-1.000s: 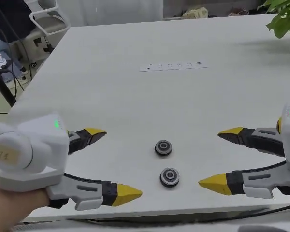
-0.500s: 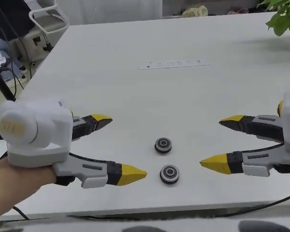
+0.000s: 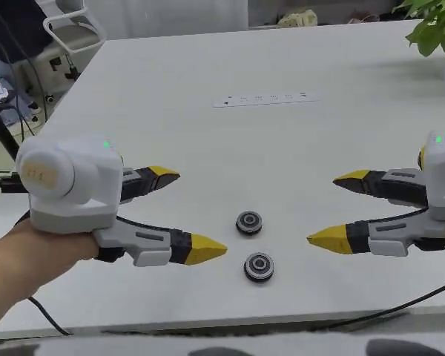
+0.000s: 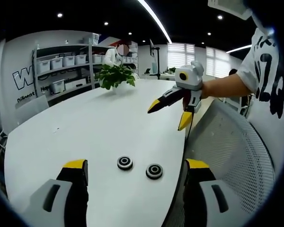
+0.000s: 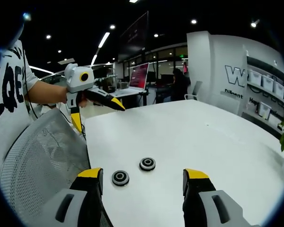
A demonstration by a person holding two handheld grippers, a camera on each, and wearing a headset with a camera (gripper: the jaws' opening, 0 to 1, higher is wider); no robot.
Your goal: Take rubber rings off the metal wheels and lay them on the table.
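Observation:
Two small metal wheels with black rubber rings lie flat on the white table: the farther wheel (image 3: 248,222) (image 4: 125,163) (image 5: 147,164) and the nearer wheel (image 3: 259,267) (image 4: 154,171) (image 5: 120,178). My left gripper (image 3: 187,213) (image 5: 99,109) hovers to their left, open, its yellow tips pointing right with nothing between them. On the opposite side my right gripper (image 3: 340,210) (image 4: 170,112) hangs open, tips pointing left, also empty. Both grippers are apart from the wheels.
A white power strip (image 3: 265,99) lies farther back on the table (image 3: 208,141). A green plant (image 3: 434,30) (image 4: 112,75) stands at the far right corner. A black cable (image 3: 386,311) runs along the near edge. A mesh chair (image 4: 232,156) stands by the table.
My left gripper has risen and moved right toward the wheels. The right gripper has lifted slightly. Both wheels stay where they were.

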